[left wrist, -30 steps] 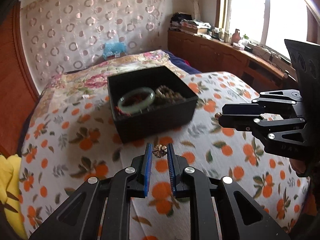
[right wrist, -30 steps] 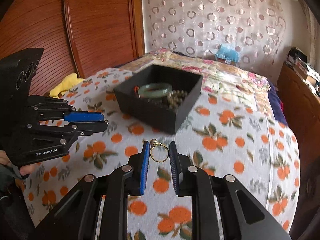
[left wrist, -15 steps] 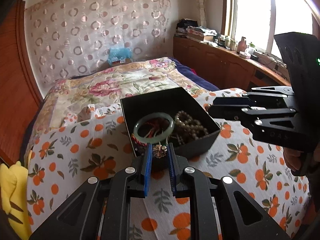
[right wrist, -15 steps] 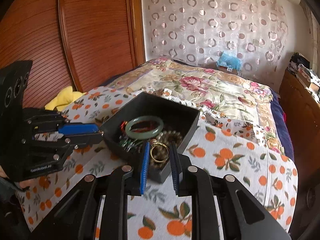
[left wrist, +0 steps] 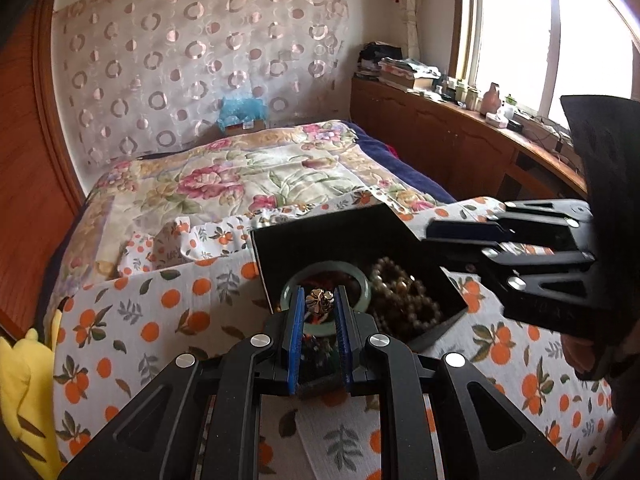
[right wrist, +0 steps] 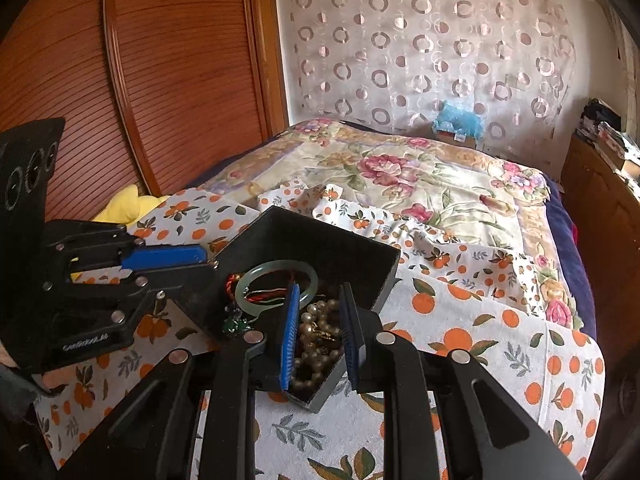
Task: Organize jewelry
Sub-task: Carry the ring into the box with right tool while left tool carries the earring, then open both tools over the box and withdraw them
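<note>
Sitting on the orange-print cloth [left wrist: 168, 320], the black box [right wrist: 332, 248] held a jade bangle [right wrist: 276, 270], pearl beads [left wrist: 404, 300] and red cord. The left gripper [left wrist: 319, 308] pinched a clover ring [left wrist: 319, 301] above the bangle. The right gripper [right wrist: 320, 320] hung released over the beads, fingers apart; only its view showed a green trinket [right wrist: 236, 325].

Your left gripper [left wrist: 319, 304] pinches a small flower-shaped ornament [left wrist: 319, 301] between its blue pads [left wrist: 295, 320], held over the near edge of the black box [left wrist: 320, 236]. Inside lie a green bangle [left wrist: 364, 280] and, right of it, beads [left wrist: 404, 300]. Your right gripper [left wrist: 436, 236] reaches over the box's right side.
</note>
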Motion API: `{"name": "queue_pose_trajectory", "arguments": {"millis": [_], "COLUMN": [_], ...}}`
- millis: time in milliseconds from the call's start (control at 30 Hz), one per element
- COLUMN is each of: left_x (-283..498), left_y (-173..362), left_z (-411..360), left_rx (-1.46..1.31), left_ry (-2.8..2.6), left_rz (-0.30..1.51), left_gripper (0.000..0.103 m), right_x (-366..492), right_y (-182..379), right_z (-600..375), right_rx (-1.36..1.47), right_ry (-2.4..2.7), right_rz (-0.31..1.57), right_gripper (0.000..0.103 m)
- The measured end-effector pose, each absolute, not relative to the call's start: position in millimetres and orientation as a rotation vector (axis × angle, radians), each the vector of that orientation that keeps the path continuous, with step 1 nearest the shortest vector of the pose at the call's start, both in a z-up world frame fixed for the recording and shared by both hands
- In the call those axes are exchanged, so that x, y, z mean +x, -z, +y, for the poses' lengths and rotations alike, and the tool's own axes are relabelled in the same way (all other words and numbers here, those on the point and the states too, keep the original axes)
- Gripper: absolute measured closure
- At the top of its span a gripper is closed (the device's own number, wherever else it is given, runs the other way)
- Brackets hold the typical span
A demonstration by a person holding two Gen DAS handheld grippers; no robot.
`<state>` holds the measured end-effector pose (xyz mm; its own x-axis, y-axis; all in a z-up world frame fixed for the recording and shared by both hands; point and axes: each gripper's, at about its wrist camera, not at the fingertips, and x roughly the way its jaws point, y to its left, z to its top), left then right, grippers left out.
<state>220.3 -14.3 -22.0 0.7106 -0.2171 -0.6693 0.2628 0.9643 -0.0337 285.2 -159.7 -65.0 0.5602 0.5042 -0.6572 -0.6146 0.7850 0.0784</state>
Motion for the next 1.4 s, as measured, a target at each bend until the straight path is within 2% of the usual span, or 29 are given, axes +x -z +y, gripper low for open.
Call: {"name": "queue_pose_trajectory", "arguments": {"millis": [433,867,933,1000,1067,1100,1133,1167,1233,1367,1400], "left_x": [264.2,270.0,265.3,259.9,255.1,253.2,249.4,246.4,241.5,231.4,230.5], "left_y": [26.9,30.0,30.6,30.7,30.7,30.3,29.4,28.7,27.8,26.3,25.6], "left_z": [-12.1,-8.1,-7.6,-6.3,-4.6,-3.6,-2.4,-1.5,0.6,3.9,4.3], "left_rx": [0.053,0.052,0.051,0.049,0.045,0.044,0.043,0.044,0.042,0.036,0.037], "left_ry": [0.223,0.184,0.177,0.169,0.16,0.154,0.146,0.137,0.118,0.104,0.102], "left_rz": [0.751,0.758,0.753,0.749,0.748,0.746,0.736,0.729,0.72,0.713,0.713], "left_gripper": [0.089,0.086,0.071,0.065,0.052,0.04,0.031,0.026,0.014,0.008,0.008], "right_x": [269.6,265.8,265.3,265.1,265.3,265.2,264.8,263.9,263.4,262.8,261.7], "right_y": [65.3,67.0,68.1,70.1,73.3,74.1,74.6,74.7,74.0,72.4,72.0], "right_z": [-178.7,-187.3,-187.8,-188.1,-189.4,-190.1,-191.0,-191.7,-194.2,-199.6,-200.6], "right_rx": [-0.136,-0.122,-0.121,-0.121,-0.117,-0.112,-0.107,-0.104,-0.097,-0.083,-0.082], "right_ry": [-0.632,-0.615,-0.609,-0.596,-0.578,-0.571,-0.561,-0.553,-0.525,-0.476,-0.463], "right_rz": [0.717,0.718,0.717,0.714,0.713,0.712,0.707,0.703,0.691,0.68,0.674], "right_gripper": [0.08,0.08,0.08,0.08,0.076,0.067,0.058,0.055,0.039,0.025,0.018]}}
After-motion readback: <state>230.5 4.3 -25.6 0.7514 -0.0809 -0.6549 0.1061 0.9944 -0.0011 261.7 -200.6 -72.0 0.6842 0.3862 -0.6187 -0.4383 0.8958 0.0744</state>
